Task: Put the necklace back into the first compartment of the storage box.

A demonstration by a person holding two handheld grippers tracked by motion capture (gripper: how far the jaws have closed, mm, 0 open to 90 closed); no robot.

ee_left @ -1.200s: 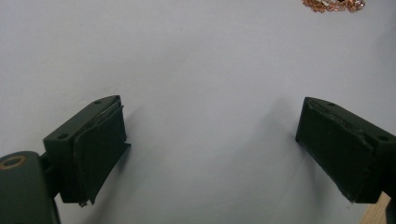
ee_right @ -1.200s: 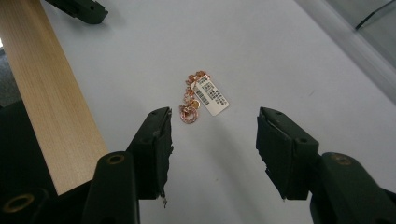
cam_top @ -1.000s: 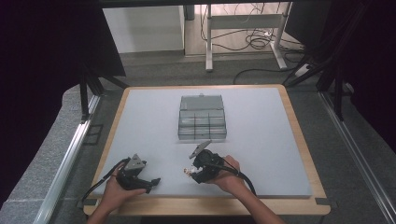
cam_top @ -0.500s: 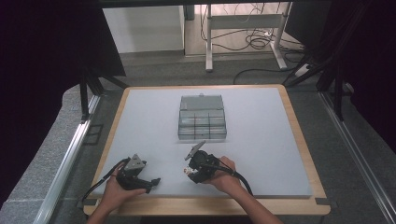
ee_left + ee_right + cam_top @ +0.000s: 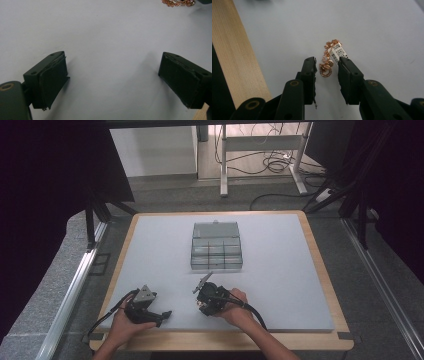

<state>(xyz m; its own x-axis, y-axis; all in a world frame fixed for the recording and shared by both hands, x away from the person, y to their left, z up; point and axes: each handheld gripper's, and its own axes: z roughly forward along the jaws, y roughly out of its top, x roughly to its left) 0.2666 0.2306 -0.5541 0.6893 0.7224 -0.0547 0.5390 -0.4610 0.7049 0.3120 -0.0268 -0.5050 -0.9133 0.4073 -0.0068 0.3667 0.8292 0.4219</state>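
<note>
A thin gold chain (image 5: 325, 70) with a white barcode tag (image 5: 337, 53) lies in a heap on the white mat. My right gripper (image 5: 326, 62) points down at it with one black jaw on each side. The jaws have just been closing, but a gap remains and the pads do not press on the chain. In the high view the right gripper (image 5: 202, 304) sits near the mat's front middle. My left gripper (image 5: 162, 314) rests low at the front left. Its jaws (image 5: 112, 72) stand wide open over bare mat, and the chain (image 5: 177, 2) shows far off.
A clear plastic compartment box (image 5: 216, 246) stands at the middle of the mat with its lid open behind it. The white mat (image 5: 280, 270) lies on a wooden-edged table (image 5: 320, 255). The wooden front edge (image 5: 234, 55) runs close beside the right gripper.
The right hand and its gripper have edged a little to the left over the chain. The left gripper has stayed where it was.
</note>
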